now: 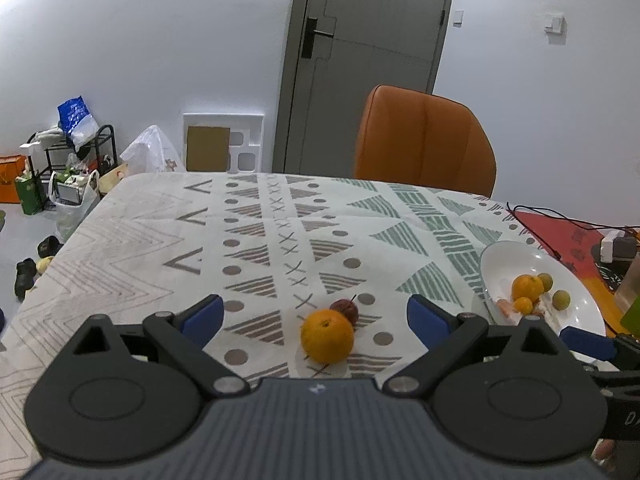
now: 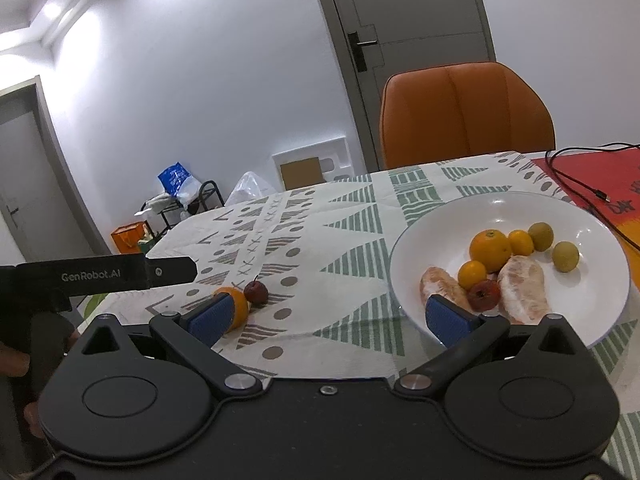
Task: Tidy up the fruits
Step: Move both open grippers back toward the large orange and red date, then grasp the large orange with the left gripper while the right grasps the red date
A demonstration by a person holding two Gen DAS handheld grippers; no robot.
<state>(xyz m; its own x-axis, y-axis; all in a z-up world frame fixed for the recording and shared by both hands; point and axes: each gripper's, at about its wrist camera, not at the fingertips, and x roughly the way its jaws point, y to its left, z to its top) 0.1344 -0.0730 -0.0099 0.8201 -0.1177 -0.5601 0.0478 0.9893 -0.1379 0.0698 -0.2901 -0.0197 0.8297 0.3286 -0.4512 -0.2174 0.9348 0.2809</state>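
Left gripper (image 1: 315, 316) spread wide, empty, above patterned tablecloth (image 1: 140, 248). Orange (image 1: 327, 335) lies between its blue pads, nothing touching it; small dark red fruit (image 1: 346, 309) touches orange's far side. Cloth beyond — bare up to far edge by orange chair (image 1: 424, 140). Right gripper (image 2: 327, 316) also wide apart, empty, right pad over near rim of white plate (image 2: 416, 240) (holds oranges, green fruits, peeled segments). Plate sits well right of loose pair — bare cloth between.
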